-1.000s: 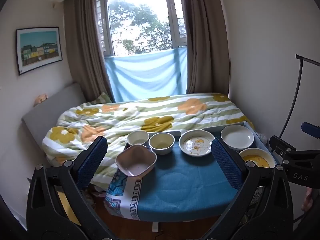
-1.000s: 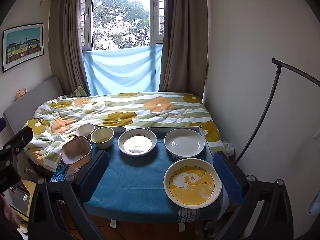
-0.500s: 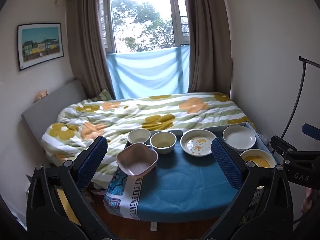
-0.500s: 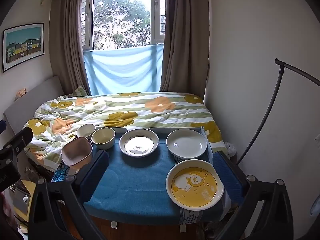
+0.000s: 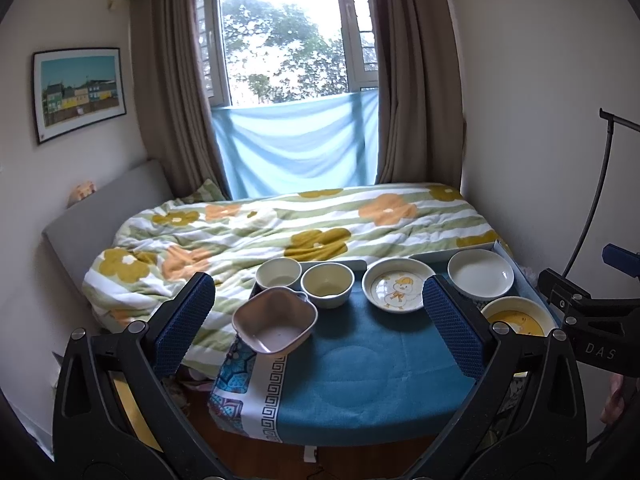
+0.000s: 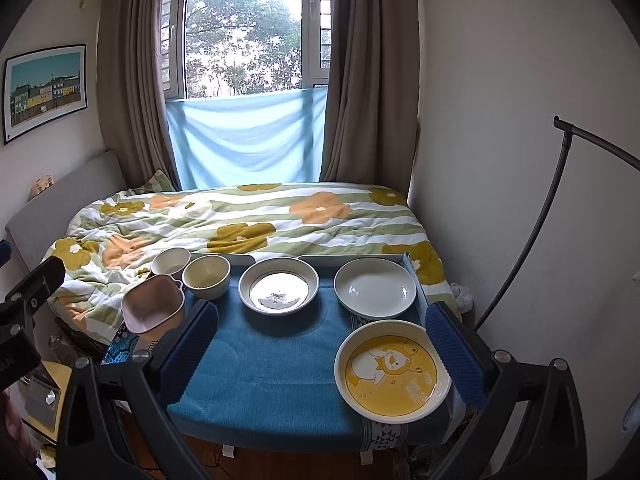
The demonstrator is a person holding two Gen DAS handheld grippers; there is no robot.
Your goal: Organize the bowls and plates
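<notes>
On the blue-cloth table (image 5: 360,368) stand a pink square bowl (image 5: 275,319) at the left edge, a white bowl (image 5: 278,273), a cream bowl (image 5: 327,283), a duck-print deep plate (image 5: 399,285), a plain white plate (image 5: 480,273) and a yellow bear plate (image 6: 392,370) at the right front. My left gripper (image 5: 318,324) is open and empty, held above the table's front. My right gripper (image 6: 326,354) is open and empty, with the yellow plate between its fingers in view but below them.
A bed with a flowered quilt (image 6: 248,220) lies behind the table, under a curtained window. A black stand arm (image 6: 560,208) curves along the right wall. A low side surface with clutter (image 6: 44,396) is at the left, and wooden floor shows below the table.
Both grippers have drifted slightly forward and the view shifted a little; the dishes have not moved and both stay open.
</notes>
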